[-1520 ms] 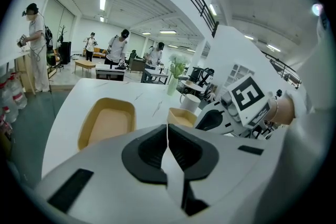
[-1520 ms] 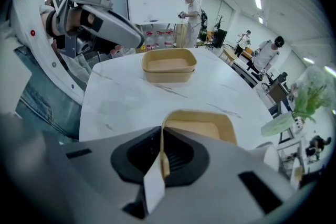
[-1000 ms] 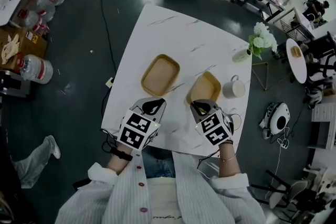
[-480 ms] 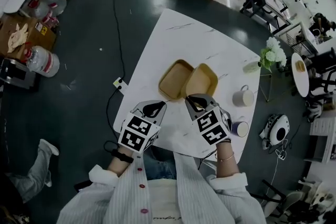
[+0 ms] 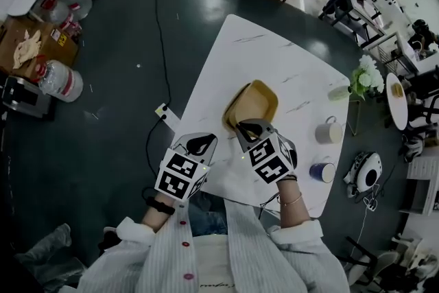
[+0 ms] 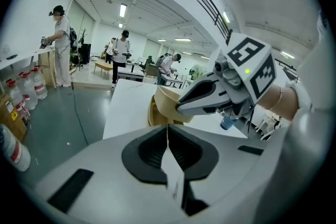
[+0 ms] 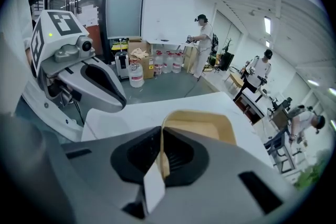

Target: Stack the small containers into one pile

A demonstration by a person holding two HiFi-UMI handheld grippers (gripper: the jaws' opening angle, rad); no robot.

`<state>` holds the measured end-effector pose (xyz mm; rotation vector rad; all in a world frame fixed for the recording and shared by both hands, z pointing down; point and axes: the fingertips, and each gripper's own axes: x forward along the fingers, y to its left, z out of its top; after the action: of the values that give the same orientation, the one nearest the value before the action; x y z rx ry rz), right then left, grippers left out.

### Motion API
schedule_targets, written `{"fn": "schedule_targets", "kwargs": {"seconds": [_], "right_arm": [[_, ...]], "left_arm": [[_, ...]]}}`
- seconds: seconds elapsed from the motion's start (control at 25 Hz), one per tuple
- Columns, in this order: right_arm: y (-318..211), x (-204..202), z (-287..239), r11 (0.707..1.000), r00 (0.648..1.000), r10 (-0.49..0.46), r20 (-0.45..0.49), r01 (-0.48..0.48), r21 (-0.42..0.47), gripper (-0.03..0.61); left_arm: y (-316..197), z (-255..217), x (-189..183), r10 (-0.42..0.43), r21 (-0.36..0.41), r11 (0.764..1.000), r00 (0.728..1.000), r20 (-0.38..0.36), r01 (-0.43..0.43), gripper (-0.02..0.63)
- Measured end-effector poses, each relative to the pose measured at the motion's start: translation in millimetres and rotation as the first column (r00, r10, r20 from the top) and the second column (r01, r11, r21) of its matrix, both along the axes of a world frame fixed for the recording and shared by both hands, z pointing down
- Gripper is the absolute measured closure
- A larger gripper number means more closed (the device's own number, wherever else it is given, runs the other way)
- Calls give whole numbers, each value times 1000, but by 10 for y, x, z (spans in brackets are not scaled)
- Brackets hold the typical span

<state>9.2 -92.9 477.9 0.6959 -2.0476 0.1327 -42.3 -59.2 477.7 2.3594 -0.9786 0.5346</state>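
Note:
Two tan, shallow, rounded-rectangle containers are on the white marble table (image 5: 274, 65). My right gripper (image 5: 245, 127) is shut on the near rim of one container (image 5: 256, 100), holding it tilted over the other. Only the left edge (image 5: 231, 114) of the other container shows beneath it. In the right gripper view the jaws (image 7: 164, 136) pinch the thin tan rim, and the container (image 7: 202, 126) stretches away from them. My left gripper (image 5: 199, 143) hovers by the table's near-left edge, shut and holding nothing (image 6: 168, 129). The left gripper view shows the right gripper (image 6: 210, 96) with the container (image 6: 160, 107).
A white mug (image 5: 328, 132) and a blue cup (image 5: 321, 171) stand at the table's right side, and a vase of white flowers (image 5: 363, 77) is beyond them. Water jugs (image 5: 60, 82) and a cable (image 5: 159, 44) lie on the dark floor to the left. People work at far tables.
My right gripper has carried its container leftward from beside the other one until it overlaps it. The left gripper has stayed in place, shut.

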Motion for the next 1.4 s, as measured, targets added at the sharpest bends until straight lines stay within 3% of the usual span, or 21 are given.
{"fn": "schedule_targets", "kwargs": {"seconds": [1.0, 1.4], "right_arm": [[-156, -65, 596, 991, 999, 0, -49, -7, -133, 552], [-124, -90, 813, 978, 1000, 0, -26, -6, -209, 550]], "left_arm": [[-284, 193, -101, 6, -30, 1000, 1000, 4, -6, 592], [-288, 276, -89, 6, -54, 998, 1000, 10, -6, 592]]}}
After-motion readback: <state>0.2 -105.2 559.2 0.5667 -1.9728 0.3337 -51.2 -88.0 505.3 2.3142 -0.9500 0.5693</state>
